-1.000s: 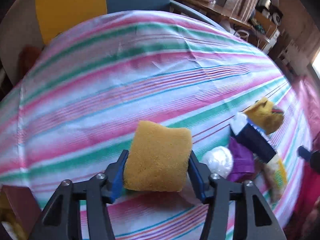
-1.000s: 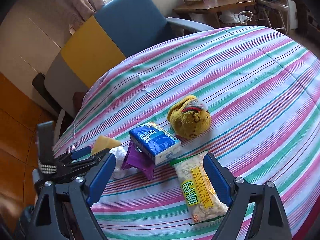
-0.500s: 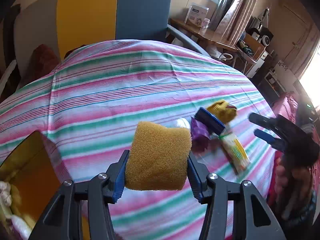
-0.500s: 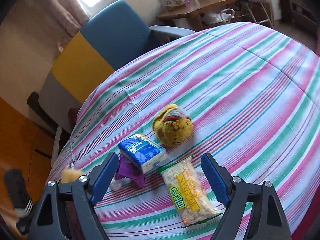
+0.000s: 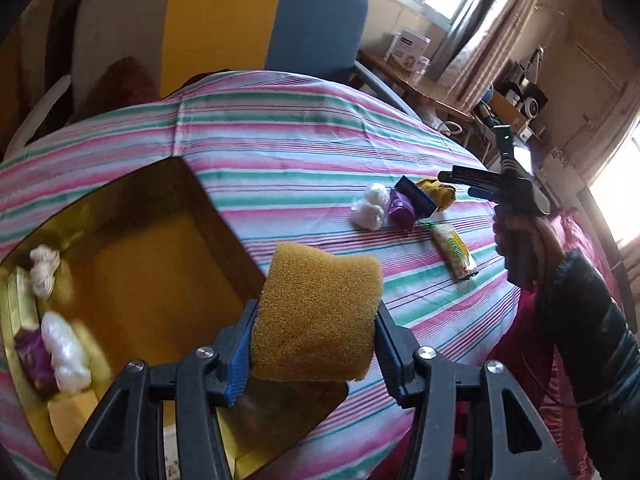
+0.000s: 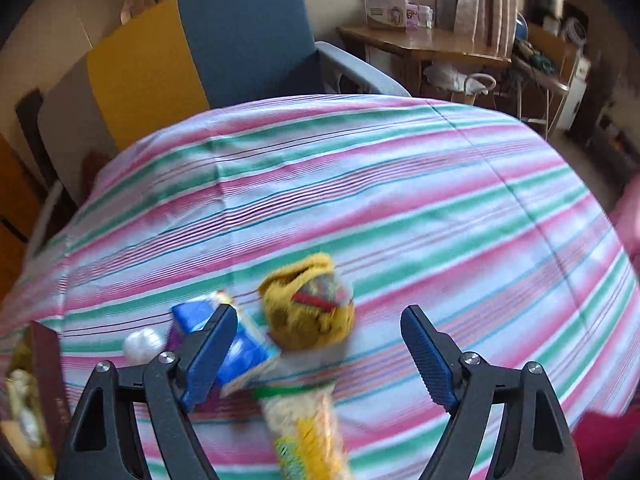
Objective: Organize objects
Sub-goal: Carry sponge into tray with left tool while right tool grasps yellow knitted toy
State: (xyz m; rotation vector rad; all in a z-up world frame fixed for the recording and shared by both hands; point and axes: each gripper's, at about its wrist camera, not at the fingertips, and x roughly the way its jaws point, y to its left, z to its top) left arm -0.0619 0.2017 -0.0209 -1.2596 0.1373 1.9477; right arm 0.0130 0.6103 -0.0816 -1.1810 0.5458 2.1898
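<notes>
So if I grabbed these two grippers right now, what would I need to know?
Left gripper: shut on a yellow sponge, held over the edge of the brown box.
Right gripper: open, holding nothing, above the pile.
Done: several things already lie in the box.
Left on the striped cloth: white wad, purple packet, blue pack, yellow plush toy, snack bag.

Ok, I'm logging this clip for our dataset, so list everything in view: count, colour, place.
sponge: 1, yellow, in left gripper
box: 1, brown-yellow, left on table, holding several items
cotton ball: 1, white, on cloth
purple packet: 1, under tissue pack
tissue pack: 1, blue
plush toy: 1, yellow
snack bag: 1, yellow-green
tablecloth: 1, striped
armchair: 1, blue-yellow, behind table
left gripper: shut on sponge
right gripper: open above the pile
</notes>
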